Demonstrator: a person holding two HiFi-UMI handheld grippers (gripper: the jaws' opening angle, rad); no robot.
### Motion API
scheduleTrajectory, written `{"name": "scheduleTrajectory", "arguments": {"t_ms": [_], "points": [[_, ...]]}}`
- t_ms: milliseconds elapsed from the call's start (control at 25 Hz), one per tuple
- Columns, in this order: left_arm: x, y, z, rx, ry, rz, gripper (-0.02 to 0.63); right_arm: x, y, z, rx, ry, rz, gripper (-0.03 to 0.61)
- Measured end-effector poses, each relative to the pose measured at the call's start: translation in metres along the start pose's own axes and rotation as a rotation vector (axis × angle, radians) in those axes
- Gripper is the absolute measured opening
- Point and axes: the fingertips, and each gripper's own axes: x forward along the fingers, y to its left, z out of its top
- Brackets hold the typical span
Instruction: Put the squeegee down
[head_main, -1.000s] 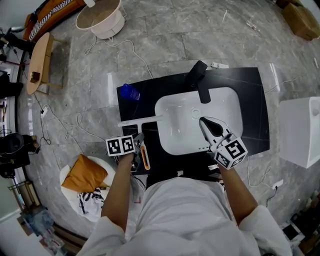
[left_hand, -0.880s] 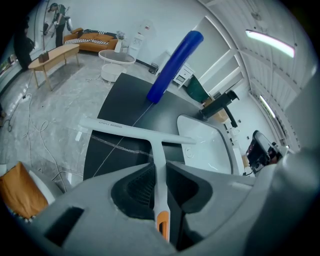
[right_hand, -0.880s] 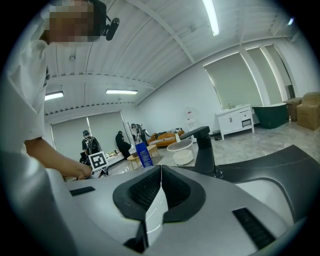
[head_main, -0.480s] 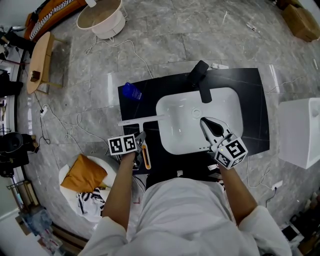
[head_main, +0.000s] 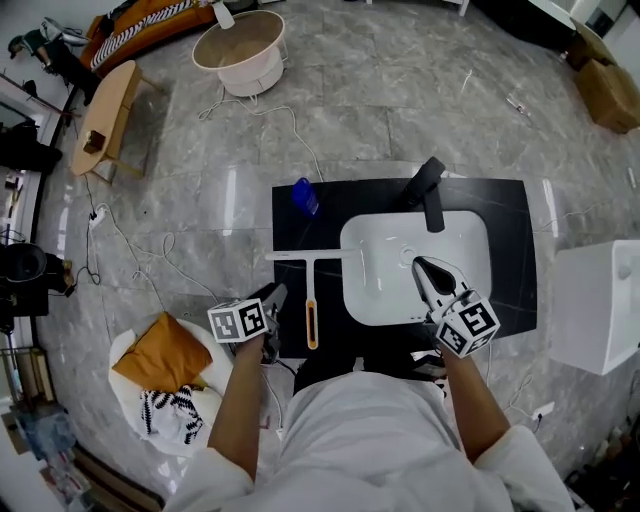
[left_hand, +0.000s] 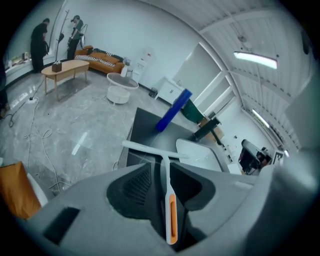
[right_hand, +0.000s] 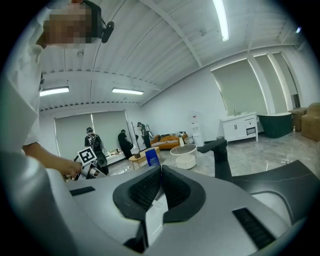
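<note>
- Markings: black-and-white square markers on the cubes of the left gripper and the right gripper. The print on the blue bottle is too small to read.
- Squeegee: lies flat on the black countertop near its left edge. One blade end is at the left rim of the basin, and the orange-tipped handle points toward the front edge.
- Left gripper: jaws have just been opening and stand apart. The handle shows in the gap, with the pads clear of it.
- Right gripper: jaws together, above the front of the basin.
- Containers: blue bottle at the back-left corner of the countertop; round white tub on the floor, tan inside.
</note>
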Motion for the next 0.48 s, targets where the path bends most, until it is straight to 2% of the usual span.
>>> {"name": "scheduleTrajectory", "arguments": {"t_ms": [200,360,480], "points": [[-0.064,-0.011,0.041,0.022,-0.186,-0.074,0.091,-0.005,0.03,0.041,-0.046,-0.044,0.011,0.015],[-0.115,-0.031,0.084,0.126,-0.345,-0.142,0.037,-0.004,0.065,0.073,-0.096,-0.076,0.045,0.015],[-0.154,-0.047,0.108,0.195,-0.478,-0.213,0.02,-0.002,0.092,0.088,-0.127,-0.094,0.081,0.015]]}}
